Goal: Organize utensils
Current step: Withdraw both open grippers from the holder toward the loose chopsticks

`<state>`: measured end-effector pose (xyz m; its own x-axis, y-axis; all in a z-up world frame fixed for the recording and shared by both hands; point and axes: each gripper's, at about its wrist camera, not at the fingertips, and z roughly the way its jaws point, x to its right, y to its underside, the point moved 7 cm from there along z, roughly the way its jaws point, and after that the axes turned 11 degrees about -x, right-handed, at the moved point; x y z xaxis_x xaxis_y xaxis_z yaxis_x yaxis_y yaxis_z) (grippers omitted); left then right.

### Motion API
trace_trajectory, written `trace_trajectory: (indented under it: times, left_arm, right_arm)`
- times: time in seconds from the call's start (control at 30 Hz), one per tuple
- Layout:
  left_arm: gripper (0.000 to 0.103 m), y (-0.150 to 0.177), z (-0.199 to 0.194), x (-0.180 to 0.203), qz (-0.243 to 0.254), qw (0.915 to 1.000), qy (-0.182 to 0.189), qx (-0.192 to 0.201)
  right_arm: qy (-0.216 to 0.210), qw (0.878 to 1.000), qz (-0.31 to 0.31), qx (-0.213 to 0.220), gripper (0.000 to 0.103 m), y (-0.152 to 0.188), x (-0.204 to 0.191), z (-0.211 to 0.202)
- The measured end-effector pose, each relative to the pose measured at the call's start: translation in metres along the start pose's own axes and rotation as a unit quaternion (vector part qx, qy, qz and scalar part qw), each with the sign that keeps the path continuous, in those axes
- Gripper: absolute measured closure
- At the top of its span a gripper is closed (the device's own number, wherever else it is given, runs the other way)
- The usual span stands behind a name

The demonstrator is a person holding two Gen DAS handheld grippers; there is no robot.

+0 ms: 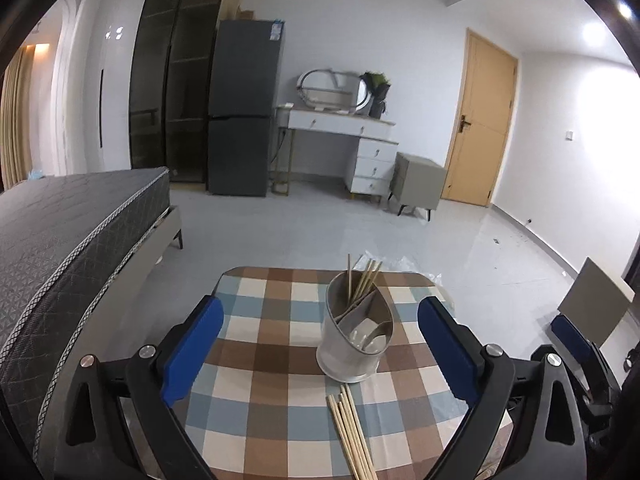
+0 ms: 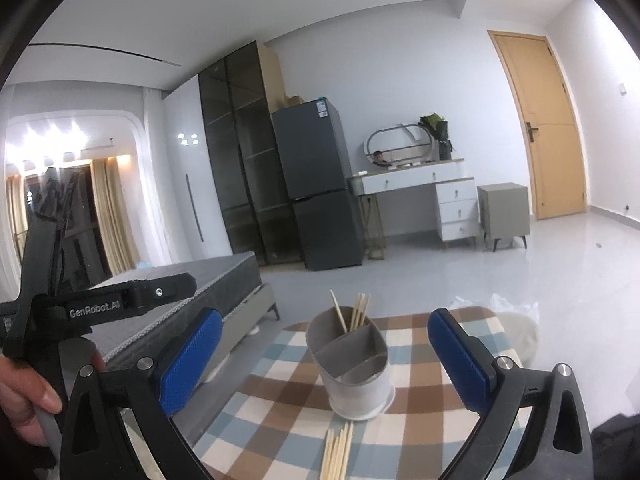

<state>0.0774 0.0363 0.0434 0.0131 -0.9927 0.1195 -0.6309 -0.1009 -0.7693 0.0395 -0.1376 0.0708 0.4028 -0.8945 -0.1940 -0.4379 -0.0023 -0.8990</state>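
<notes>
Grey bed [image 1: 72,232] left of checked table [image 1: 256,360], fridge [image 1: 240,108] beyond

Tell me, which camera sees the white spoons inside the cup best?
The left wrist view: it looks down into the holder, so the white spoons show in its front compartment. The right wrist view sees the holder from lower, so its walls hide them.

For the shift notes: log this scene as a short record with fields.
table: checked cloth
holder: white divided pot, upright on the cloth
in holder: chopsticks in the far section, white spoons in the near one
loose: bundle of chopsticks lying in front of the pot
left gripper: open, empty
right gripper: open, empty
</notes>
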Motion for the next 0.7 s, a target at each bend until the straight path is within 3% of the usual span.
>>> trace_trajectory:
  times: [0.07, 0.3, 0.4, 0.53, 0.7]
  left_arm:
    - [0.008, 0.011, -0.005, 0.001, 0.005, 0.9996, -0.026, 0.005]
    - [0.008, 0.035, 0.010, -0.007, -0.033, 0.9993, -0.011, -0.015]
    - [0.008, 0.044, 0.016, -0.005, -0.037, 0.9988, -0.017, -0.026]
    - [0.008, 0.053, 0.030, -0.001, -0.034, 0.9989, 0.006, -0.030]
    - [0.008, 0.068, 0.053, -0.006, -0.038, 0.9979, -0.003, -0.052]
  right_arm:
    - [0.008, 1.000, 0.002, 0.006, 0.000, 0.009, 0.000, -0.005]
    - [-0.002, 0.999, 0.016, -0.030, 0.000, 0.044, 0.000, 0.005]
    - [-0.002, 0.998, 0.023, -0.063, 0.000, 0.061, 0.005, 0.018]
    - [0.008, 0.995, 0.016, -0.100, 0.000, 0.080, 0.009, 0.031]
    - [0.019, 0.989, -0.017, -0.147, 0.000, 0.104, 0.007, 0.047]
